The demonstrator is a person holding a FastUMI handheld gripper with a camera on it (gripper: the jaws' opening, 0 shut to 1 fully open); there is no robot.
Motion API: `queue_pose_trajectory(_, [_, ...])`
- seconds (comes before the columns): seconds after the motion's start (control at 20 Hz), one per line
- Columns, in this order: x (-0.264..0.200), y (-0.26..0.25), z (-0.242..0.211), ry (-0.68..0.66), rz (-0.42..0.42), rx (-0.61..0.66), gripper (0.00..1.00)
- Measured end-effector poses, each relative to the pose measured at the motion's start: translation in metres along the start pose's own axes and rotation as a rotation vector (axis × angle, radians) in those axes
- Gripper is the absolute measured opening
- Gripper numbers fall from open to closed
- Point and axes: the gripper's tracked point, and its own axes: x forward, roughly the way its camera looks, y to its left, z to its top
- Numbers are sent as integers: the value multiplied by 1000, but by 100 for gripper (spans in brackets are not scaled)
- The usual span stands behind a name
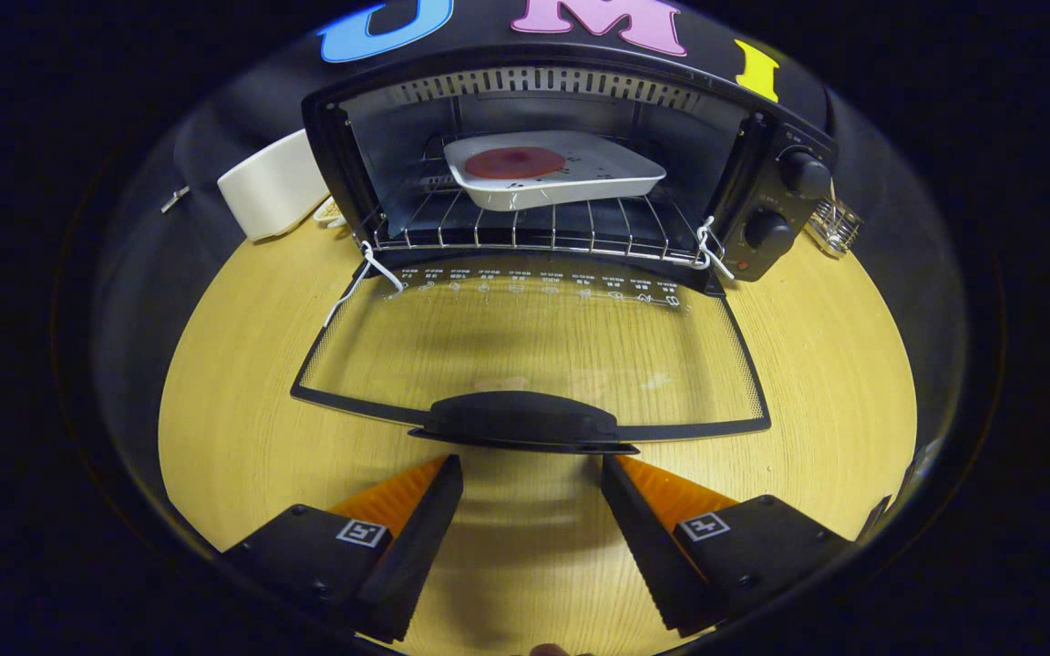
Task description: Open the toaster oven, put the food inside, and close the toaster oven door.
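Note:
A black toaster oven point(766, 196) stands on a round wooden table point(826, 364) with its glass door point(534, 351) folded down flat toward me. Inside, a white dish point(598, 173) holding a round red slice of food point(514, 163) rests on the wire rack point(525, 230). The door's black handle point(520, 421) lies just ahead of my fingertips. My gripper point(531, 474) is open, with nothing between its fingers, just short of the handle and above the tabletop.
A cream-white object point(272, 185) sits left of the oven at the table's back. A small wire rack point(833, 225) stands to the oven's right. Two knobs point(789, 196) are on the oven's right panel.

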Motion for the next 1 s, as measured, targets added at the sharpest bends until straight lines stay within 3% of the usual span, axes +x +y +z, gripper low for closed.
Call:
queue_pose_trajectory(0.35, [-24,1,10,-90,9,1,100])
queue_pose_trajectory(0.55, [-54,2,28,-141,59,1,100])
queue_pose_trajectory(0.8, [-101,6,84,-359,78,-161,99])
queue_pose_trajectory(1.0, [-161,4,139,-535,111,-170,99])
